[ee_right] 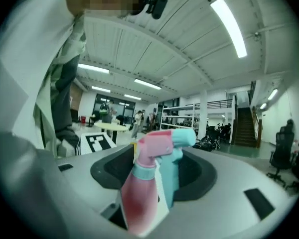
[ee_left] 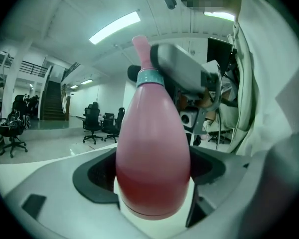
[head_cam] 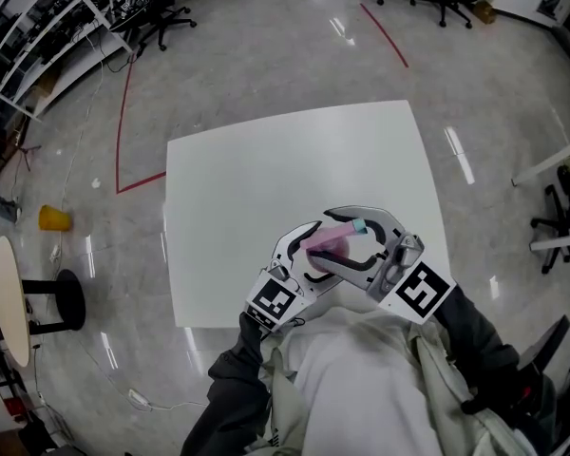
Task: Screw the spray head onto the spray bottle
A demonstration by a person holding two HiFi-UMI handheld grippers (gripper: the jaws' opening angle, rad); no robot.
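Observation:
A pink spray bottle [head_cam: 325,247] hangs above the near edge of the white table [head_cam: 266,169], just in front of the person's chest. My left gripper [head_cam: 315,255] is shut on its round body [ee_left: 152,153], which fills the left gripper view between the jaws. The pink spray head [ee_right: 158,144] with its teal trigger [ee_right: 170,180] sits on the bottle's teal collar [ee_left: 150,77]. My right gripper [head_cam: 339,237] is shut on the spray head [head_cam: 358,225], which lies between its jaws in the right gripper view, with the bottle's neck [ee_right: 139,198] slanting down below it.
The table top carries nothing else. Around it lies glossy floor with red tape lines [head_cam: 123,112], a yellow object [head_cam: 53,218] and a small round table [head_cam: 9,297] at the left, and office chairs [head_cam: 157,12] at the back.

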